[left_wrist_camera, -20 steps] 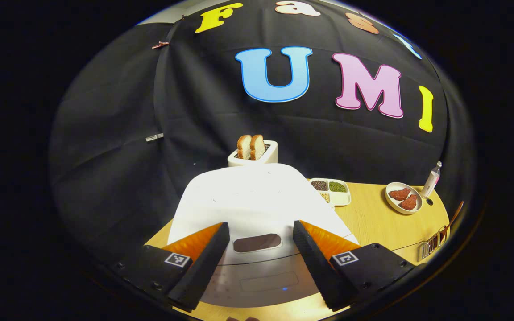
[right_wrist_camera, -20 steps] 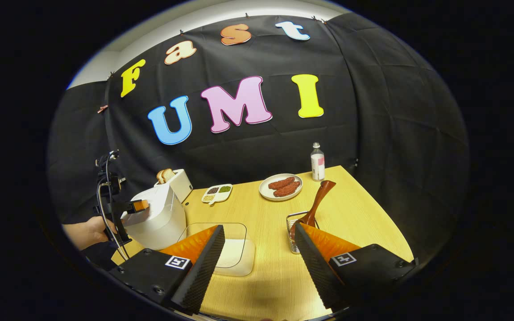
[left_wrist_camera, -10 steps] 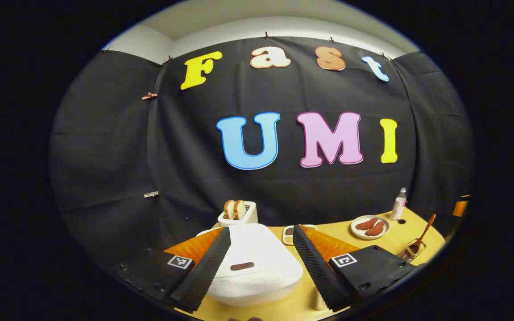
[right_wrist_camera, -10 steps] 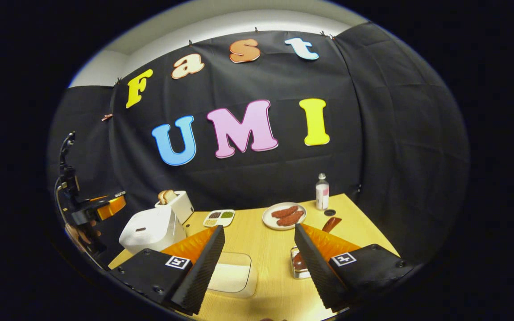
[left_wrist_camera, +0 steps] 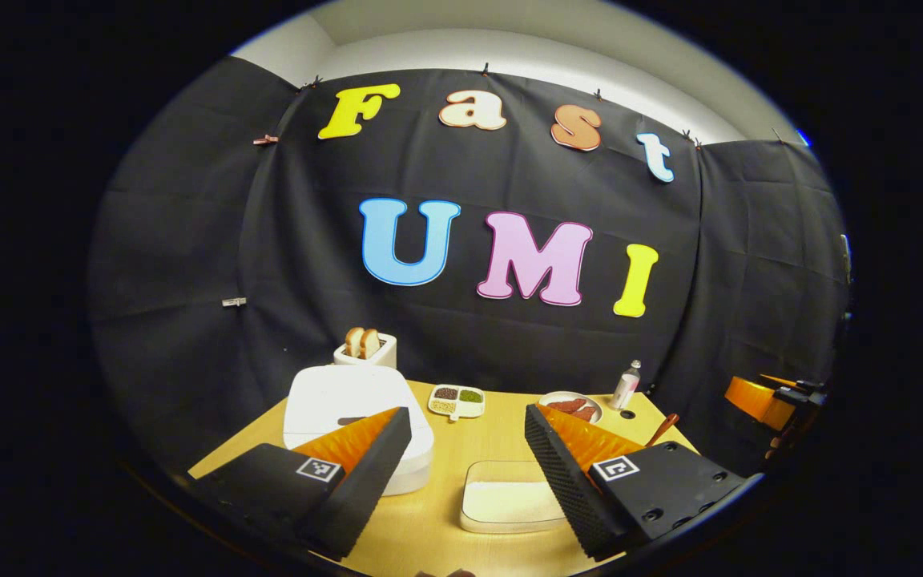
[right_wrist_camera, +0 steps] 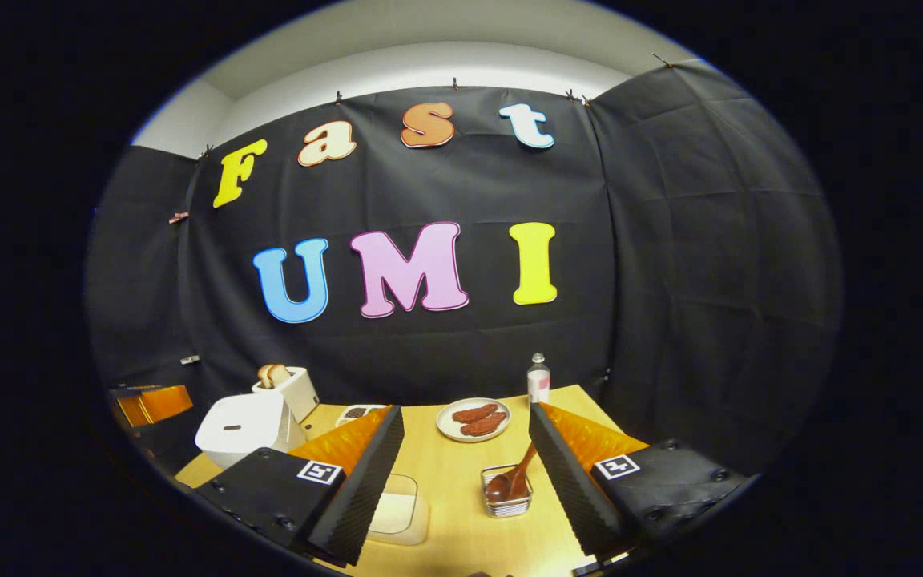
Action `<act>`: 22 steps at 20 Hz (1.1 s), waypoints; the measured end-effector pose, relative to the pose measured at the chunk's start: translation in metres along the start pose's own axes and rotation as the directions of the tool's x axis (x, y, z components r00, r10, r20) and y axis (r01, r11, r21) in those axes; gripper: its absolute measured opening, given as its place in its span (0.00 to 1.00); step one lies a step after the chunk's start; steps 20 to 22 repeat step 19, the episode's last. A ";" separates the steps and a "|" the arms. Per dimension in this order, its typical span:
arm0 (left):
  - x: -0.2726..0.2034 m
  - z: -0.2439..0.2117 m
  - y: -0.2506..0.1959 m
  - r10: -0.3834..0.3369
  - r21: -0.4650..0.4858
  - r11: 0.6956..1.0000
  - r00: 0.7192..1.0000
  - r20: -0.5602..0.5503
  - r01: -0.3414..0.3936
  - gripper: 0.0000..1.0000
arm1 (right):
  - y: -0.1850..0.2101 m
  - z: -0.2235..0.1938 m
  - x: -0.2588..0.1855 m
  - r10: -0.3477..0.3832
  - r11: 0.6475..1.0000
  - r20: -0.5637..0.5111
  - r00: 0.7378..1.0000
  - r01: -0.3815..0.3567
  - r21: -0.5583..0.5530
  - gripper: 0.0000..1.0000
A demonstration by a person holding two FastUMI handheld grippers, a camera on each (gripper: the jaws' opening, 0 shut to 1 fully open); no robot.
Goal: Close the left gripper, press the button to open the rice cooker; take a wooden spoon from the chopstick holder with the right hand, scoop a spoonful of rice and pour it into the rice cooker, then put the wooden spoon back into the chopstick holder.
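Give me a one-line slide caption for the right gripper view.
Open right gripper above the yellow wooden table, brown wooden spoon resting in its wire holder.

No readable text — the bottle [right_wrist_camera: 538, 379] label is too small.

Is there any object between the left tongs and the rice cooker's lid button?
Nothing visible blocks it. The left tongs are open above the table, and the rice cooker sits closed just ahead on their left side. One finger overlaps its front edge in the left gripper view.
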State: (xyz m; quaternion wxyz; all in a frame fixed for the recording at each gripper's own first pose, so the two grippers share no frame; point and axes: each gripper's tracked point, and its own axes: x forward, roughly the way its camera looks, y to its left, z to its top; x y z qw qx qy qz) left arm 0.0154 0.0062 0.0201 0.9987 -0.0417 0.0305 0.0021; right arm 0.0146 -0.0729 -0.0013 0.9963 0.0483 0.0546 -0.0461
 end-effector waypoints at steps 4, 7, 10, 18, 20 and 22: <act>-0.018 0.008 0.023 0.037 0.001 0.999 0.999 0.003 -0.037 0.95 | -0.010 0.015 -0.024 -0.056 0.998 -0.007 0.998 0.056 -0.009 0.98; -0.022 0.012 0.033 0.042 0.017 0.999 0.999 0.010 -0.042 0.95 | -0.012 0.021 -0.033 -0.093 0.996 -0.003 0.996 0.093 -0.020 0.98; -0.020 0.018 0.036 0.022 0.043 0.999 1.000 0.018 -0.023 0.95 | 0.000 0.028 -0.034 -0.094 0.996 0.005 0.996 0.094 -0.013 0.98; -0.022 0.018 0.046 -0.034 0.033 0.999 0.999 0.035 0.033 0.96 | 0.030 0.032 -0.049 -0.092 0.996 0.019 0.996 0.092 -0.012 0.98; -0.021 0.014 0.049 -0.038 0.025 0.999 0.999 0.029 0.038 0.95 | 0.034 0.028 -0.049 -0.090 0.996 0.009 0.996 0.090 -0.012 0.98; -0.021 0.014 0.049 -0.038 0.025 0.999 0.999 0.029 0.038 0.95 | 0.034 0.028 -0.049 -0.090 0.996 0.009 0.996 0.090 -0.012 0.98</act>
